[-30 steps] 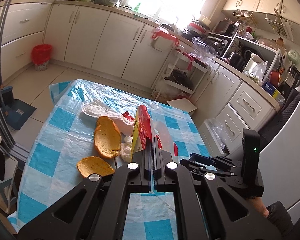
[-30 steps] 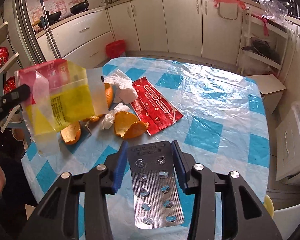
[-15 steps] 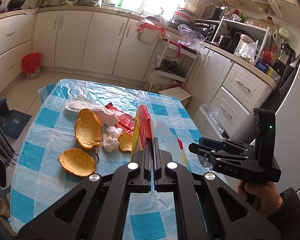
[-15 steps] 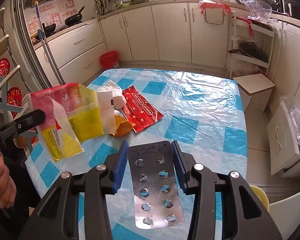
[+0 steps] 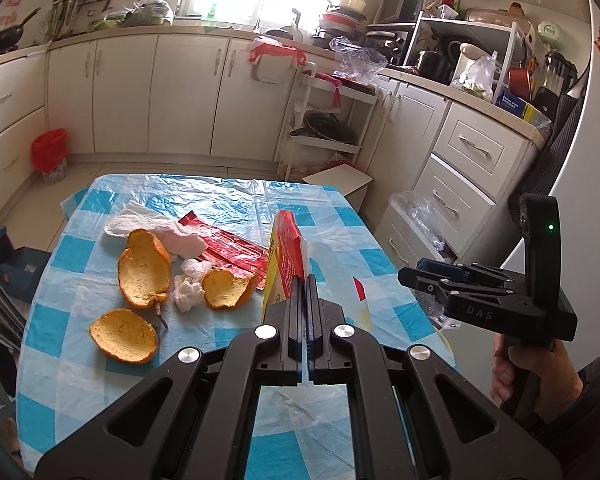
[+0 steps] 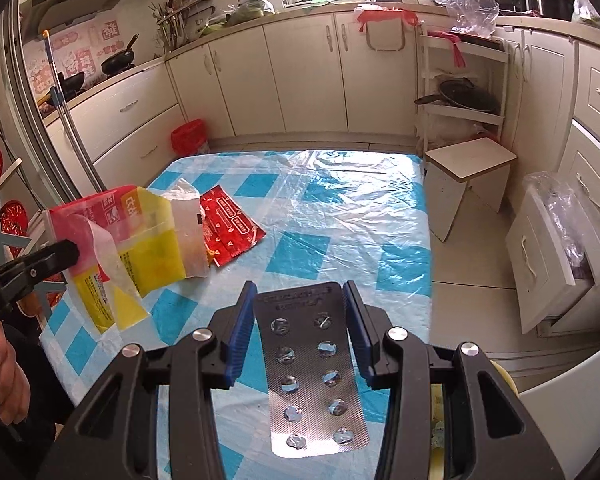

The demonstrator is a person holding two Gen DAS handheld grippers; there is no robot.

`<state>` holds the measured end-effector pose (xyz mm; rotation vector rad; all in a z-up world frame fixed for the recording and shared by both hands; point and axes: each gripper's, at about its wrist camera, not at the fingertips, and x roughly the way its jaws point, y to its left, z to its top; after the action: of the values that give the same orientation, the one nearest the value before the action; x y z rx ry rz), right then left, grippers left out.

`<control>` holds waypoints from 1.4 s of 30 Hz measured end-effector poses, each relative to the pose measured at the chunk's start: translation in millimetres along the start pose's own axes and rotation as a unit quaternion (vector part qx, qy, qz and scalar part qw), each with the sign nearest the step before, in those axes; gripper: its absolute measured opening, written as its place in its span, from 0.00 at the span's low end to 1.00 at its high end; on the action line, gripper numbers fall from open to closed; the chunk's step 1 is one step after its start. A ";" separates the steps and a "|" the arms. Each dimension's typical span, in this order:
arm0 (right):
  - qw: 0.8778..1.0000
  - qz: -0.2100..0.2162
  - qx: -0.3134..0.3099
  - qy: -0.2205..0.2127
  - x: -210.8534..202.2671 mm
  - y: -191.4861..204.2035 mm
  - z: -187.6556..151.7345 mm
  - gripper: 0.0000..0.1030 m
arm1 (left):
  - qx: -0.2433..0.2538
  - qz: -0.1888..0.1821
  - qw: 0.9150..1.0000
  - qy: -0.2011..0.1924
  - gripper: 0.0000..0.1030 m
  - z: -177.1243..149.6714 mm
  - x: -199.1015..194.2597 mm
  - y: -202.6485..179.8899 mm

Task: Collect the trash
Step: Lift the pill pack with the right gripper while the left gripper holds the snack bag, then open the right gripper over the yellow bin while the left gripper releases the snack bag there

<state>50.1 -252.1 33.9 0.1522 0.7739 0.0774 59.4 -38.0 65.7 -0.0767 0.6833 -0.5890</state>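
My left tongs (image 5: 303,280) are pinched fully shut on the top edge of the red/yellow plastic bag (image 6: 132,240), which hangs in the air over the desk's (image 6: 340,216) left side. It's thin film, near weightless, floppy and slick, so I grip a folded edge or seam, not a single layer, or it'll slide out.

My right tongs (image 6: 300,320) are about half open w/ the pads pressing both long edges of the used blister pack (image 6: 308,368), held clear above the desk. It's light, stiffish foil, bends if squeezed hard; an edge grip is ok but it could pivot or pop out, so no jerks.

Left on the desk: orange peels (image 5: 144,268), curved, rigid-ish, brittle, best taken by the rim. Crumpled tissues (image 5: 188,280) are soft, so pinch anywhere. The red wrapper (image 5: 228,248) lies flat and slippery; I'd go for a raised corner.

I'd guess both items go to a bin next.
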 end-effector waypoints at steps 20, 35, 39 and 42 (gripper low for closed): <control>0.988 -0.078 0.136 0.005 -30.9 -119.6 -38.9 0.42 | 0.035 -0.082 0.996 0.025 0.02 3.5 26.5 -105.7; 0.966 -0.095 0.235 0.042 -26.2 -176.0 -67.4 0.50 | 0.011 -0.149 0.986 0.068 0.02 -10.1 80.2 -187.6; 0.961 -0.102 0.258 0.000 -53.8 -181.7 -63.7 0.59 | 0.011 -0.152 0.984 0.094 0.02 -20.9 101.2 -200.7; 0.959 -0.114 0.257 -0.043 -76.4 -181.0 -55.6 0.66 | 0.018 -0.152 0.981 0.117 0.02 -31.2 120.6 -216.6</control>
<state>-40.8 -434.1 17.5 0.5552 0.7076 -0.3529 9.4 -279.8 27.5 -0.0794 0.8976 -0.9144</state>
